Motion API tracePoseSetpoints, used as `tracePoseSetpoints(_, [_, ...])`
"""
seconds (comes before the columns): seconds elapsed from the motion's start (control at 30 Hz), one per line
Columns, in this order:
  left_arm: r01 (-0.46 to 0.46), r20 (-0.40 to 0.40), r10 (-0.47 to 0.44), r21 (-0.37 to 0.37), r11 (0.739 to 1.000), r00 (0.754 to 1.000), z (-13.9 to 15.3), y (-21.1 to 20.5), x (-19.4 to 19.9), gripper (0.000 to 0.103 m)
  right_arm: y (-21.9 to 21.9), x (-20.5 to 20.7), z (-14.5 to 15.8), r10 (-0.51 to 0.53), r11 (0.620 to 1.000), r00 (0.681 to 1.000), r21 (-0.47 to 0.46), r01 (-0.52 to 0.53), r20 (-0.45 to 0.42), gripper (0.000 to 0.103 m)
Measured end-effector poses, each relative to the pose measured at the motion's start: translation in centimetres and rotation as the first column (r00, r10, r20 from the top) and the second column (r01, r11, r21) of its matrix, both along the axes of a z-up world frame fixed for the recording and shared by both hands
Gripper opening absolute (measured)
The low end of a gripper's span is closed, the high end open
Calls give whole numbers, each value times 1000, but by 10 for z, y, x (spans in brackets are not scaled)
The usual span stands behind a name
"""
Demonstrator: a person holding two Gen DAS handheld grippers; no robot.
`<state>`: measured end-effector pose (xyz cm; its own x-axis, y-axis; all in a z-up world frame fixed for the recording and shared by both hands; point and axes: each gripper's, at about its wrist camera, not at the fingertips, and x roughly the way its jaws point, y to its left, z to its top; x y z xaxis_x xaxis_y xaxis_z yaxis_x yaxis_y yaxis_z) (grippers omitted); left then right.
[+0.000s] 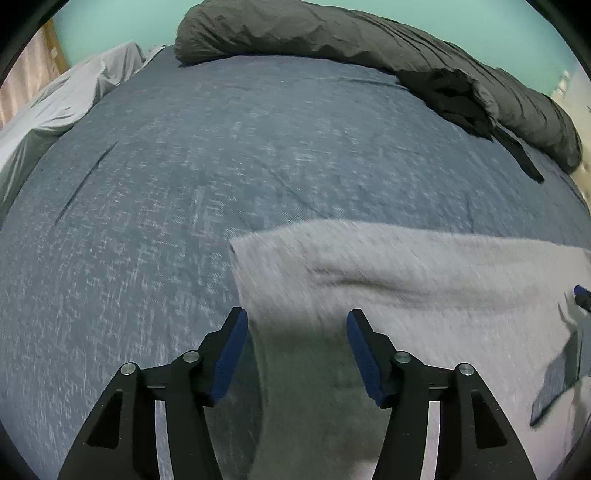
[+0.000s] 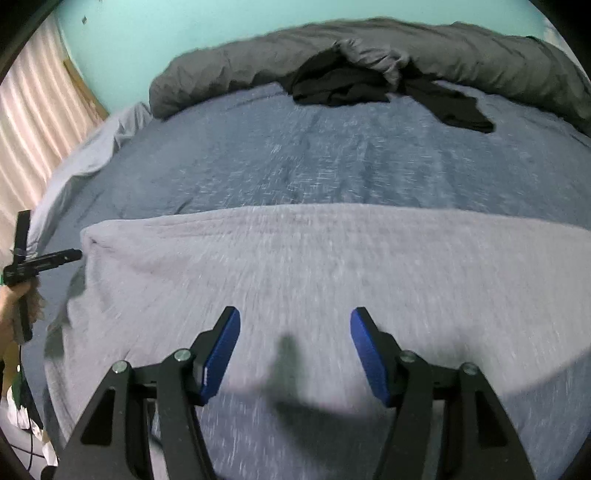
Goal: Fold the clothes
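A light grey garment (image 1: 424, 280) (image 2: 295, 258) lies spread flat on the blue bedspread (image 1: 184, 184) (image 2: 295, 158). My left gripper (image 1: 295, 317) hovers open over the garment's left edge, with nothing between its blue pads. My right gripper (image 2: 295, 314) hangs open over the garment's near middle and casts a shadow on it. In the right wrist view the left gripper (image 2: 72, 254) shows from the side at the garment's left corner, held by a hand (image 2: 14, 295). One blue fingertip of the right gripper (image 1: 580, 291) peeks in at the right edge of the left wrist view.
A black garment (image 1: 458, 99) (image 2: 351, 86) lies crumpled at the far side against a rolled dark grey duvet (image 1: 332, 33) (image 2: 480, 55). A pale grey sheet (image 1: 55, 103) (image 2: 92, 155) hangs at the bed's left edge. A curtain (image 2: 33, 122) and teal wall stand behind.
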<state>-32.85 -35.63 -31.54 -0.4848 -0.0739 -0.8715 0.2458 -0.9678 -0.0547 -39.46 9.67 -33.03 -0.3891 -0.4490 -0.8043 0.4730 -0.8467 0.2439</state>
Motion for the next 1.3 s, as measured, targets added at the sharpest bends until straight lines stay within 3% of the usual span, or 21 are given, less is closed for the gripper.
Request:
tracePoseSetpoints(0.27, [10,26,-10,6,1000,1000,-19,-8,-23,60,-56,-35,-40,130,965,991,225,-132,20,63])
tracePoseSetpoints(0.3, [17,24,-17,5,1000,1000,-21,-7,-24,59,-59,-35,-43,140,962,990,235,-138,9,58])
tracePoseSetpoints(0.33, [24,25,-25,9,1000,999,-22,-6,-25,49,-61,-35,-44,149,960,989,240,-145,-1,53])
tracePoseSetpoints(0.4, [46,22,-46,13,999,999,-23,-2,-27,23,-65,-34,-46,166,957,986,243,-157,-18,26])
tracePoseSetpoints(0.47, [60,16,-61,9,998,998,-22,2,-27,14,-71,-29,-47,193,950,981,255,-177,-38,8])
tracePoseSetpoints(0.5, [67,15,-67,8,998,998,-21,3,-28,13,-73,-26,-46,198,948,979,266,-177,-54,4])
tracePoseSetpoints(0.7, [57,-37,-57,6,998,998,-5,1,-22,10,-66,-22,-36,195,956,976,240,-167,-100,2])
tracePoseSetpoints(0.97, [0,-138,3,18,1000,990,26,-9,-13,8,-61,-25,11,153,977,960,183,-110,-236,2])
tracePoseSetpoints(1.07, [-15,-112,17,19,1000,994,21,-12,-20,8,-62,-28,21,128,983,953,166,-84,-274,2])
tracePoseSetpoints(1.17, [-31,-67,32,18,999,997,6,-14,-30,9,-69,-33,10,124,980,956,182,-76,-266,2])
tracePoseSetpoints(1.3, [-40,4,40,20,999,999,-15,-15,-43,12,-73,-43,-16,108,981,977,180,-75,-183,2])
